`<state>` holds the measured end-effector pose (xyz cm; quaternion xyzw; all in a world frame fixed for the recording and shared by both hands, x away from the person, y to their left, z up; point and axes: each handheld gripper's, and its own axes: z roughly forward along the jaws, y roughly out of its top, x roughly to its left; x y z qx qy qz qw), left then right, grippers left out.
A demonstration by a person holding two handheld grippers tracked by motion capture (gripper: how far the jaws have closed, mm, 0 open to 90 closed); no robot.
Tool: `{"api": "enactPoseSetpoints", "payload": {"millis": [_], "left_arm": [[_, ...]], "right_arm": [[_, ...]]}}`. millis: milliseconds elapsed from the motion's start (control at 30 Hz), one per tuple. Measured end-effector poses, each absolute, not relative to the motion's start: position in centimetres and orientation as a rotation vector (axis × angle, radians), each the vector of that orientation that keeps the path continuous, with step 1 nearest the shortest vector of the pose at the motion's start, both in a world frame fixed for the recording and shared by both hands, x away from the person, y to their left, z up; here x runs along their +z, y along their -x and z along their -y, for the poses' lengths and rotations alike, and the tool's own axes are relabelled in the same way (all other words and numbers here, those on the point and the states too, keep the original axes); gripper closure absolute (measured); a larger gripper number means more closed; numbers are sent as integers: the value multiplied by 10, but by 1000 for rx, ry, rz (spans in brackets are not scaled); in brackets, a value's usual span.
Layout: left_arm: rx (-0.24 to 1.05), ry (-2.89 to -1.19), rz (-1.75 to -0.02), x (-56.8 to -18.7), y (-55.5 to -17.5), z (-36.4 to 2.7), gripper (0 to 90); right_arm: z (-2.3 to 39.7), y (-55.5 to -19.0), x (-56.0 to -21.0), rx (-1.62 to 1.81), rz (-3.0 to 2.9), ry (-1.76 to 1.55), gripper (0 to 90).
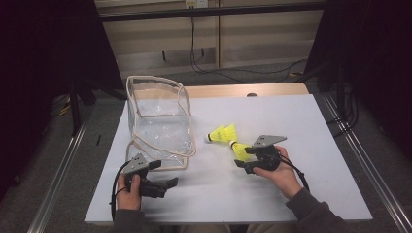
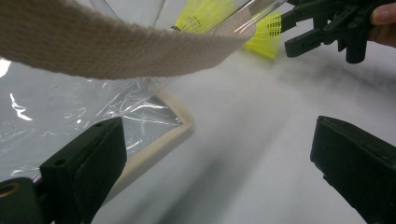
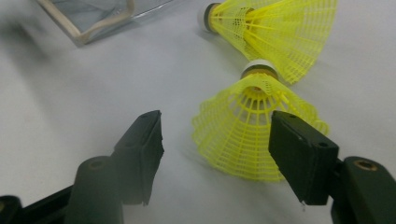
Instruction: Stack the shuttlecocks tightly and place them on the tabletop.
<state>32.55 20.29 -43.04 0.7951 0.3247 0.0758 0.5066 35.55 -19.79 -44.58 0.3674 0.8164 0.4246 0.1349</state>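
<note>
Between the jaws of the right gripper [image 3: 215, 154], the near shuttlecock [image 3: 252, 135]; just beyond it, touching, the far shuttlecock [image 3: 275, 32]. Ahead of the left gripper [image 1: 163, 185], the pouch [image 1: 160, 124], standing on the table [image 1: 291, 116].

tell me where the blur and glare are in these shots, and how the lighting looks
High view: dim, dark surroundings, white table evenly lit, glare on the clear bag. Left gripper view: the bag's cloth strap close and soft, table surface hazy, bright glints on the plastic. Right gripper view: near shuttlecock sharp between the open jaws, the far corner smeared.
</note>
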Motion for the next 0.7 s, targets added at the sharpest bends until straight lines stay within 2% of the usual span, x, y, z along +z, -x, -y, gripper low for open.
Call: {"api": "enactPoseSetpoints", "payload": {"millis": [700], "left_arm": [[184, -1921, -782, -431, -326, -203, 36]], "right_arm": [[188, -362, -450, 1227, -2331, -1085, 456]]}}
